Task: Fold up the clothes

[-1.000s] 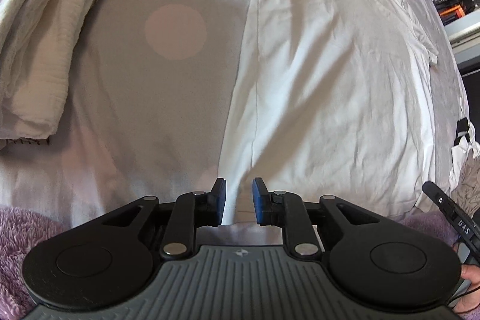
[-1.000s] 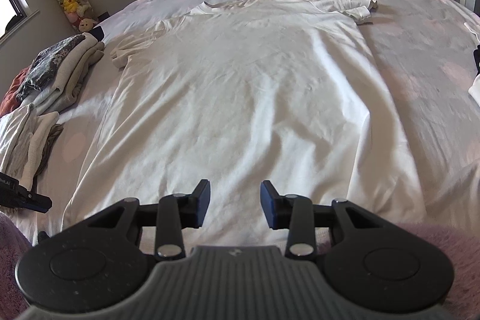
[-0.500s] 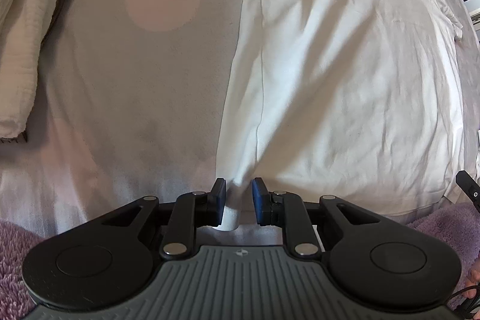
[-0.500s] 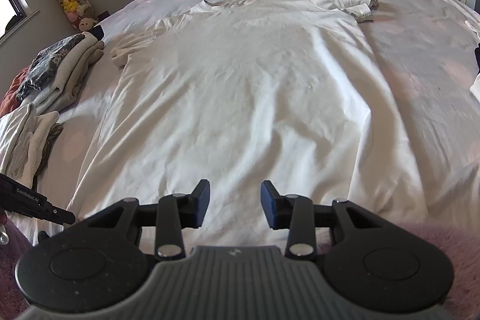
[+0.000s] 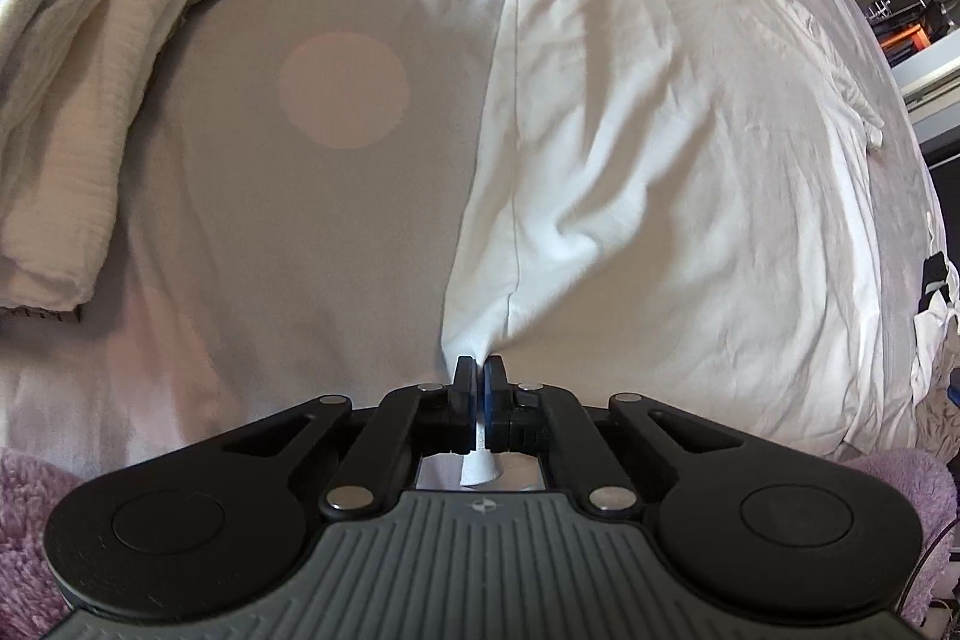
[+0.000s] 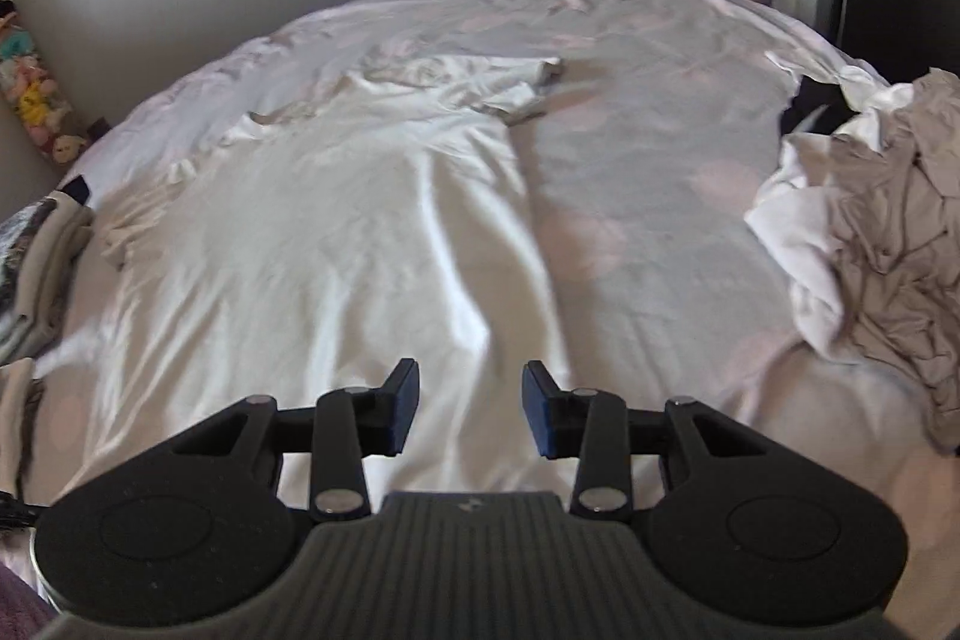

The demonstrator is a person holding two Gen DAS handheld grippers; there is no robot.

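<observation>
On the bed (image 6: 660,196), a white T-shirt (image 5: 660,172) is spread flat, its collar and sleeves at the far end and its hem at the near edge. One near hem corner is gathered into a point and clamped between the closed pads of the left claw (image 5: 478,388), a tab of cloth showing behind them. The right claw (image 6: 470,409) is held above the near right part of the shirt, its pads apart and nothing between them. Folded clothes (image 5: 78,112) are stacked at the left; a crumpled heap of garments (image 6: 870,232) is seen at the right.
</observation>
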